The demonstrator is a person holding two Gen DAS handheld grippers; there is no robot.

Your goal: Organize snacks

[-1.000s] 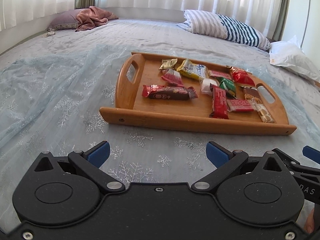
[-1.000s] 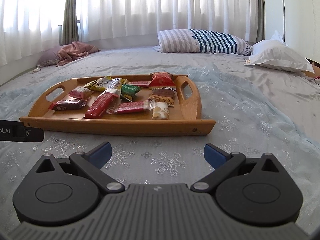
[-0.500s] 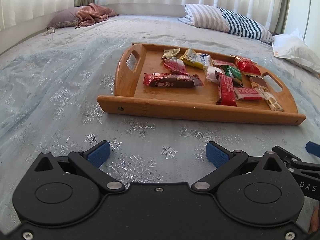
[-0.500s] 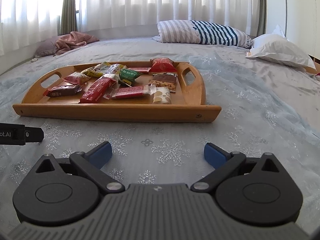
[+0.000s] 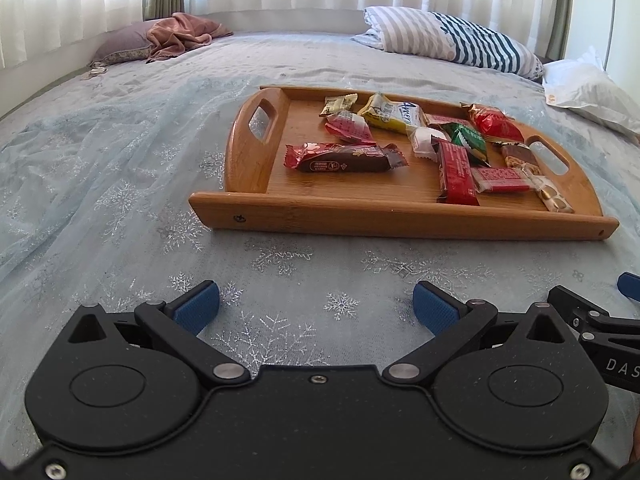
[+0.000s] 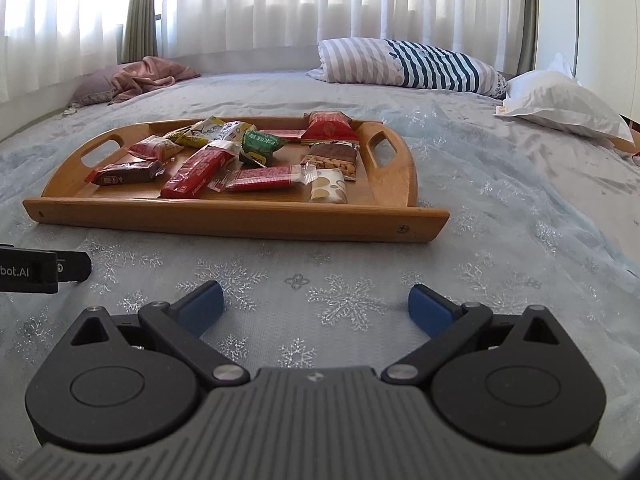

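A wooden tray (image 5: pixel 328 216) with two cut-out handles lies on the bed and holds several wrapped snacks. Among them are a brown chocolate bar (image 5: pixel 344 158), a long red bar (image 5: pixel 456 172), a yellow packet (image 5: pixel 394 114) and a green packet (image 5: pixel 468 140). The tray also shows in the right wrist view (image 6: pixel 240 216), with the long red bar (image 6: pixel 198 174) near its front. My left gripper (image 5: pixel 316 306) is open and empty, just above the bedspread in front of the tray. My right gripper (image 6: pixel 316 306) is open and empty too, in front of the tray's right part.
The bed is covered by a pale blue snowflake cloth (image 5: pixel 120 200). A striped pillow (image 5: pixel 452 42) and a white pillow (image 6: pixel 560 100) lie at the far right. A pink blanket on a mauve pillow (image 5: pixel 176 36) lies at the far left. Curtains hang behind.
Both grippers have moved a little closer to the tray and lower over the bed. Both stay open and empty. The snacks have not moved.
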